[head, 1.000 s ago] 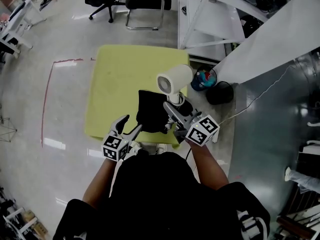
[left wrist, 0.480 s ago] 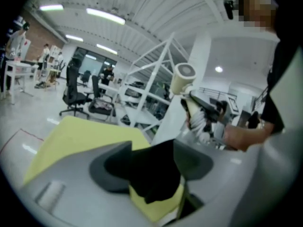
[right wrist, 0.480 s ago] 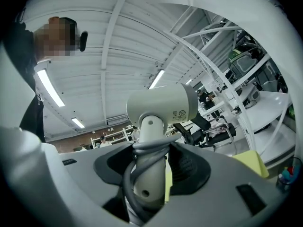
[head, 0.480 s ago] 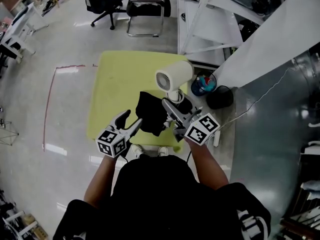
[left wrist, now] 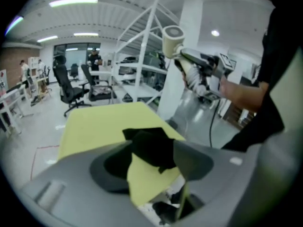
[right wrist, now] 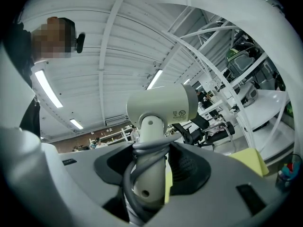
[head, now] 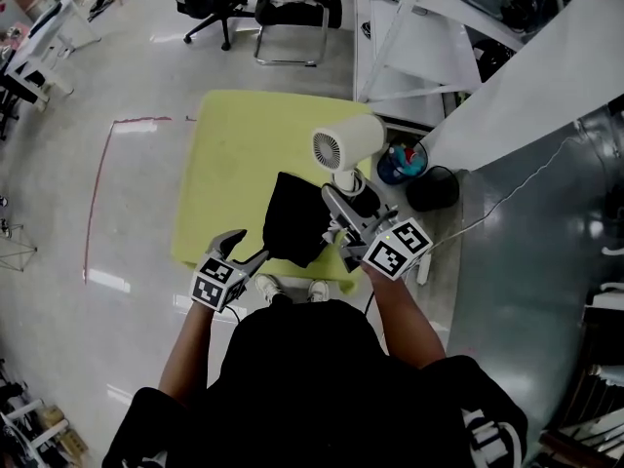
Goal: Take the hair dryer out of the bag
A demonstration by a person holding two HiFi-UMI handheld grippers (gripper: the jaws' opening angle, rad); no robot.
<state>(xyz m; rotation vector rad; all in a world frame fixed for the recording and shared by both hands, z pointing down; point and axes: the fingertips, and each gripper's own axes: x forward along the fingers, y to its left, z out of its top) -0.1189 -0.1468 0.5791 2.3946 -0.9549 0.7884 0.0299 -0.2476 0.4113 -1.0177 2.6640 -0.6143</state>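
Note:
The white hair dryer (head: 343, 147) is out of the bag and held up over the right side of the yellow table (head: 229, 144). My right gripper (head: 338, 206) is shut on its handle, which has the grey cord wrapped round it (right wrist: 142, 174). In the right gripper view the dryer's barrel (right wrist: 161, 109) stands just above the jaws. The black bag (head: 295, 218) lies crumpled on the table's near edge. My left gripper (head: 250, 246) hovers at the bag's lower left corner, open, with the bag (left wrist: 151, 145) seen just beyond its jaws.
Office chairs (head: 292, 8) stand beyond the table. A blue tub (head: 400, 159) and a black round object (head: 432, 185) sit on the floor to the right, beside a white metal rack (head: 419, 57). Red tape (head: 97, 183) marks the floor on the left.
The left gripper has drawn back toward the person and down, off the bag's edge. The bag has settled flatter on the table. The dryer stays held up in the right gripper.

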